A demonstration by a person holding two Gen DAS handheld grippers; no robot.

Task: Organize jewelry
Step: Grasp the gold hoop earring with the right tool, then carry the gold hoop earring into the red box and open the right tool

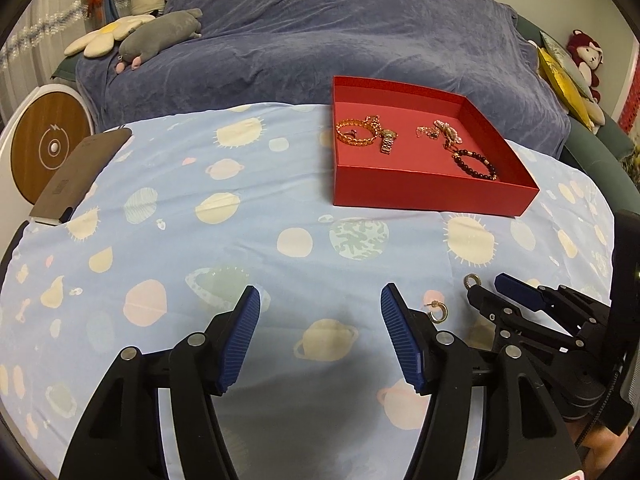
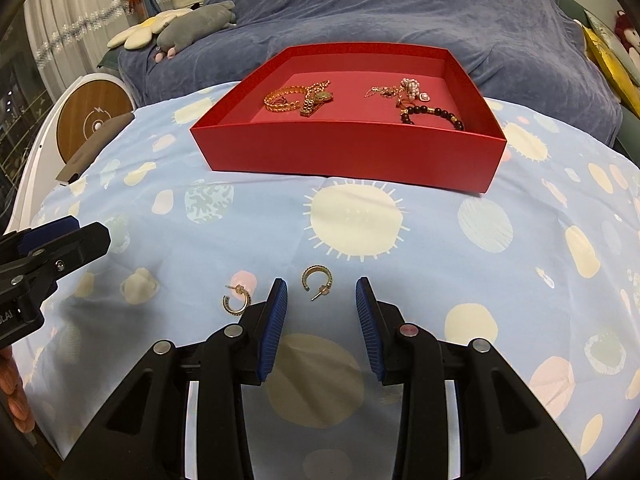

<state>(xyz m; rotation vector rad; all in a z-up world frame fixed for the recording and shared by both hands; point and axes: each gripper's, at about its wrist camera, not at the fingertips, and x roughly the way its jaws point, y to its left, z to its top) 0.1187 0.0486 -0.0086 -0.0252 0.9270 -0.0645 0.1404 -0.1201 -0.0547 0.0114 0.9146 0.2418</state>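
A red box [image 2: 352, 152] sits on the planet-print cloth and holds a gold chain bracelet [image 2: 282, 99], a gold watch [image 2: 316, 103], a pearl and gold tangle [image 2: 404, 90] and a dark bead bracelet [image 2: 434, 114]. Two gold hoop earrings lie on the cloth before it: one [image 2: 316, 278] just ahead of my open right gripper [image 2: 320, 292], between its tips, the other [image 2: 237, 303] left of its left finger. My left gripper [image 1: 320, 300] is open and empty; one earring [image 1: 438, 314] shows beside its right finger. The box also shows in the left wrist view [image 1: 432, 194].
A blue blanket [image 1: 320, 40] covers the bed behind the table. A brown flat case [image 1: 80, 176] lies at the cloth's left edge, by a round wooden-faced device [image 1: 48, 144]. Plush toys [image 1: 160, 36] lie at back left, pillows [image 1: 560, 76] at back right.
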